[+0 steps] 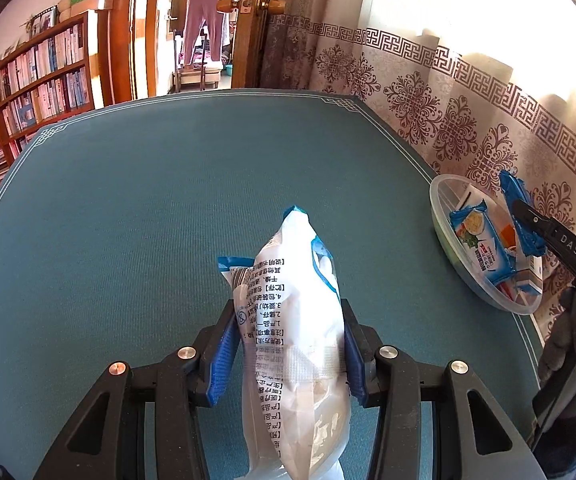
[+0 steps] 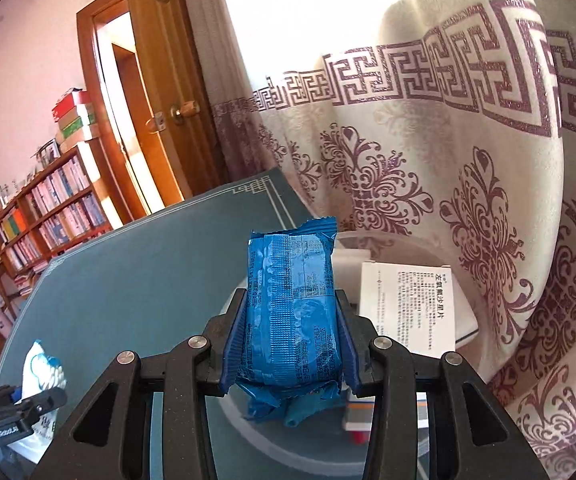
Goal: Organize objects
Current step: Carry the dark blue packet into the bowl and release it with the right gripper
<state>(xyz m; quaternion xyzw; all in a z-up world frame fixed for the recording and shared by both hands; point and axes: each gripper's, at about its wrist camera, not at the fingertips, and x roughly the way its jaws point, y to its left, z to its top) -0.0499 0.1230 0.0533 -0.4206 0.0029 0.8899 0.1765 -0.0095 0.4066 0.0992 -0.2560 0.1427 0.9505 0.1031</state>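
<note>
**Two grippers, two packs**

The left gripper squeezes a white bag between its blue pads. The bag sticks up and forward, above the table. Off to this gripper's right, near the table edge, sits a clear bowl. Only the left view shows what lies on top in the bowl: a light blue pack with a picture on it. The same view shows the right gripper from the side, over the bowl.

The right gripper's own view shows it closed on a blue pack, which stands up between the pads. Just behind and below the pack is the bowl, and to the right in it a white box with small print. The white bag and the left gripper show low on the left.

The table has a teal cover with a thin pale line near its edge. A curtain with purple flowers hangs right beside the bowl. Farther off are a bookshelf, a wooden door and pink pants on a hanger.

Both grippers tilt down toward the table.
</note>
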